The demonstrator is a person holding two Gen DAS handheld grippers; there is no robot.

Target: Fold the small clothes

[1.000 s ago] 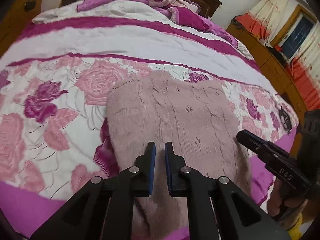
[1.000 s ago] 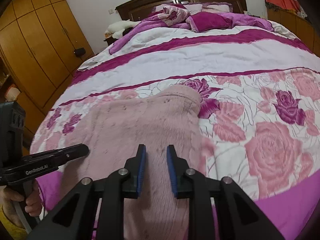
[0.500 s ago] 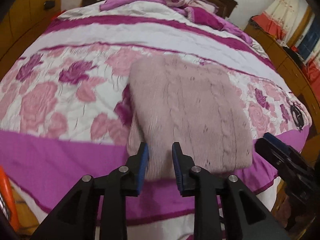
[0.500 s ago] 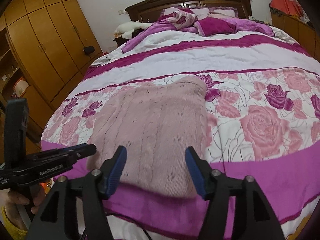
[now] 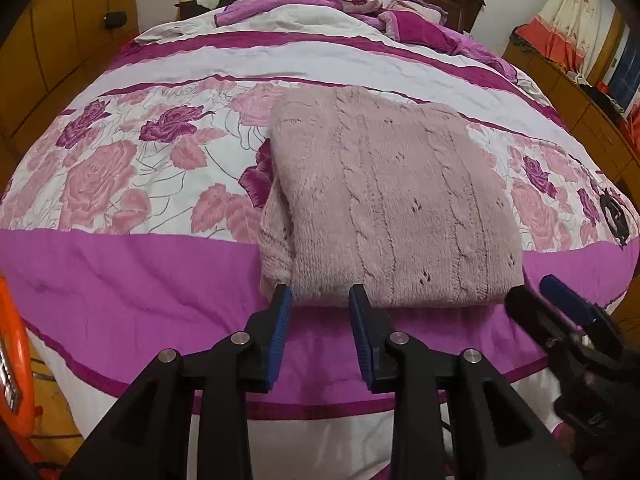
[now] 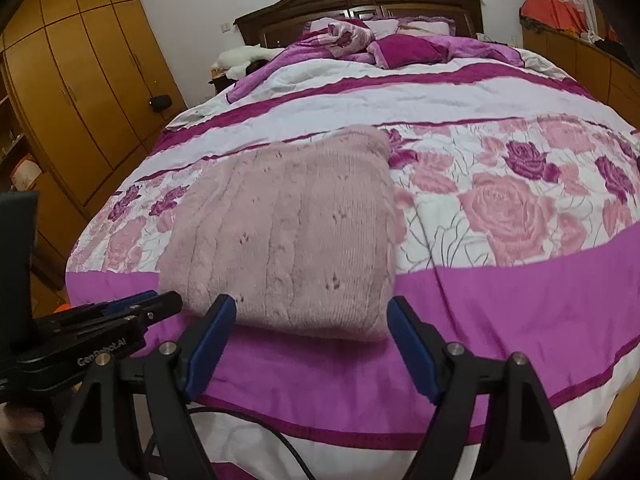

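Observation:
A pale pink cable-knit sweater (image 5: 384,200) lies folded into a rectangle on the bed's floral cover; it also shows in the right wrist view (image 6: 288,232). My left gripper (image 5: 320,296) is open and empty, its tips just short of the sweater's near edge. My right gripper (image 6: 310,304) is wide open and empty, also just in front of the near edge. The right gripper shows at the lower right of the left wrist view (image 5: 560,312). The left gripper shows at the lower left of the right wrist view (image 6: 132,308).
The bed (image 6: 500,320) has a magenta band at its foot. Rumpled quilts and pillows (image 6: 392,44) lie by the headboard. Wooden wardrobes (image 6: 72,92) stand left, low cabinets (image 5: 580,92) right. A small dark object (image 5: 614,216) lies on the bed's right edge.
Both grippers have let go of the sweater and drawn back toward the foot of the bed. The right jaws opened wide; the left jaws opened a little.

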